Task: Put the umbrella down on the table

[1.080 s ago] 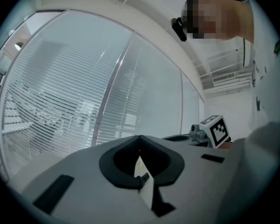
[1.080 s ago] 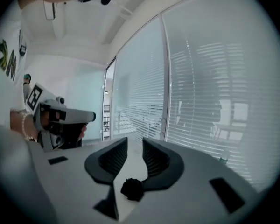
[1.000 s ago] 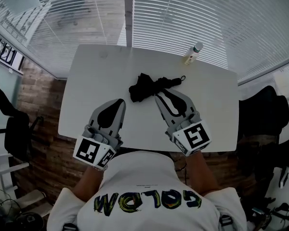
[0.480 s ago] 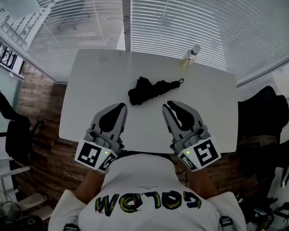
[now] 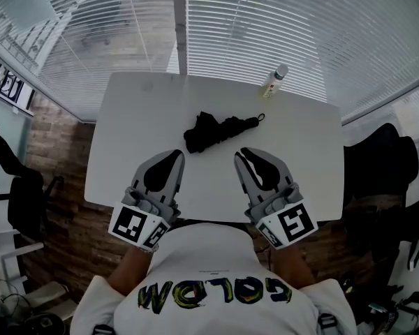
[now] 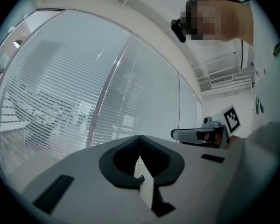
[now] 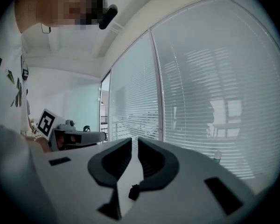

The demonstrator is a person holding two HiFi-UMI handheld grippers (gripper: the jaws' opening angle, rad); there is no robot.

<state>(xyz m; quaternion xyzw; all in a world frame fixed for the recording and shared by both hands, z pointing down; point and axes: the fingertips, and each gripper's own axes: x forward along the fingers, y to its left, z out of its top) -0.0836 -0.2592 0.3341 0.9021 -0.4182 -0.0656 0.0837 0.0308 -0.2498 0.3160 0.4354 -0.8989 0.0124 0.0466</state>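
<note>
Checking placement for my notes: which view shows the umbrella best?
The head view: the folded black umbrella lies whole on the white table. Both gripper views show only their jaws and the window blinds, no umbrella.

Before you, one white table [image 5: 126, 152], rectangular. On it: one black folded umbrella [image 5: 216, 130], lying near the middle; one small bottle [image 5: 274, 81], far edge, to your right.

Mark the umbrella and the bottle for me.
umbrella [image 5: 208, 131], head view, on its folded black canopy.
bottle [image 5: 274, 84], head view, on its body below the cap.
</note>
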